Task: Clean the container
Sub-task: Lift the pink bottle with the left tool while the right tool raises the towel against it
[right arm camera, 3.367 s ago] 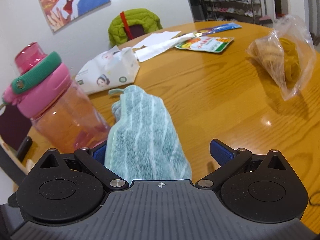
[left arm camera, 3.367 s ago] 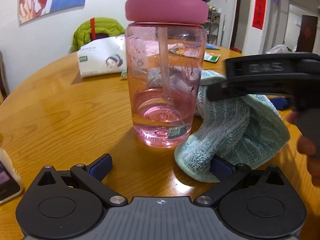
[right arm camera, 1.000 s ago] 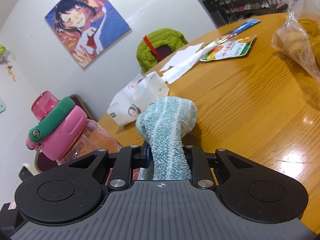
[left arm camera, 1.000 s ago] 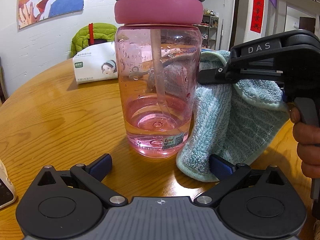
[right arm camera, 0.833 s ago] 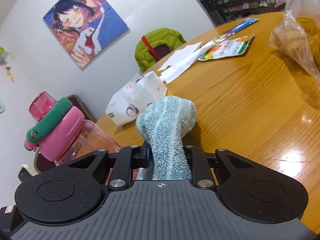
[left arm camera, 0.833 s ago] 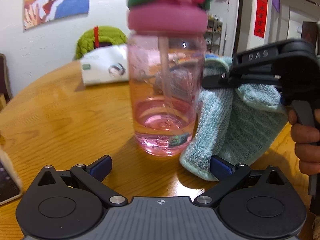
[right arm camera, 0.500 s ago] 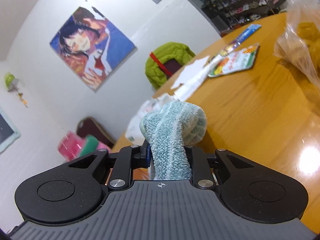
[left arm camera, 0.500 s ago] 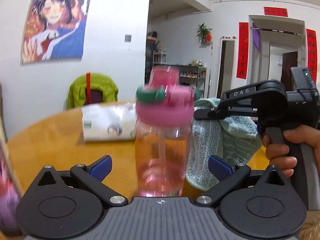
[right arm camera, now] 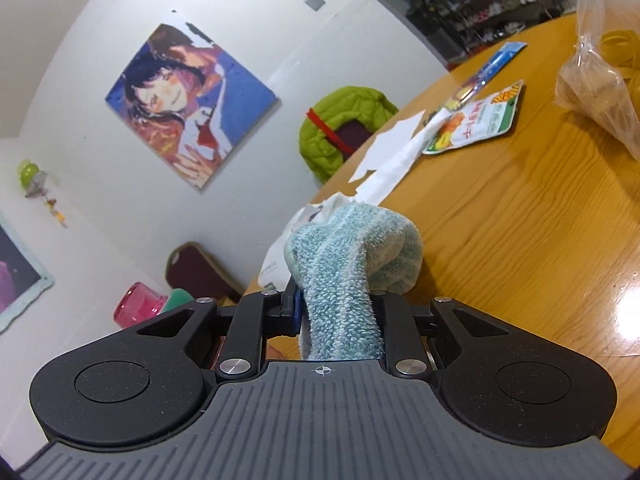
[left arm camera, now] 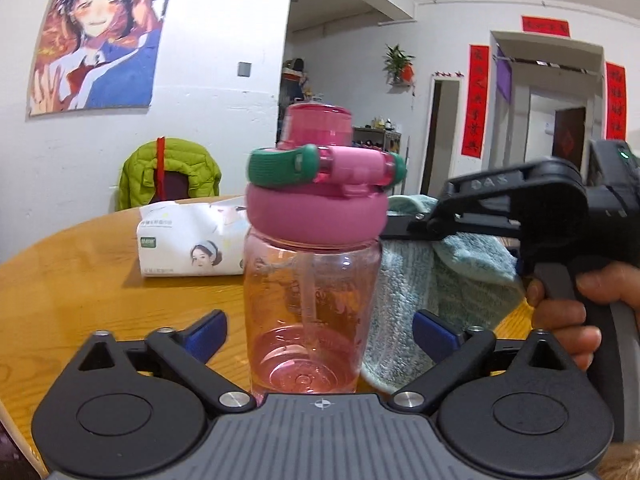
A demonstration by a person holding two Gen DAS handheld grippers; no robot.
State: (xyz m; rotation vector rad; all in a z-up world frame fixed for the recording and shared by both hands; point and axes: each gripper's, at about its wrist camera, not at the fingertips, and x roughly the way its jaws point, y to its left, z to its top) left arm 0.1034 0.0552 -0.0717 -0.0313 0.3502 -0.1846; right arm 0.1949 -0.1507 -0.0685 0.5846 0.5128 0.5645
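Note:
A clear pink water bottle [left arm camera: 312, 288] with a pink lid and green handle stands upright on the wooden table [left arm camera: 72, 280], between the spread fingers of my left gripper [left arm camera: 320, 332], which is open around it without touching. My right gripper [right arm camera: 338, 312] is shut on a teal towel [right arm camera: 352, 264]. In the left wrist view the right gripper [left arm camera: 404, 227] holds the towel [left arm camera: 440, 280] against the bottle's right side, just below the lid. Only the bottle's cap [right arm camera: 138, 310] shows in the right wrist view.
A white tissue pack [left arm camera: 188, 244] lies behind the bottle. Papers [right arm camera: 396, 148], a snack packet [right arm camera: 476, 120] and a plastic bag of food [right arm camera: 600, 60] lie on the far side of the table. A chair with a green jacket [left arm camera: 168, 176] stands beyond.
My left gripper has dropped and closed in, so the bottle now stands between its fingers. My right gripper has closed on the towel, lifted it and brought it beside the bottle's upper part.

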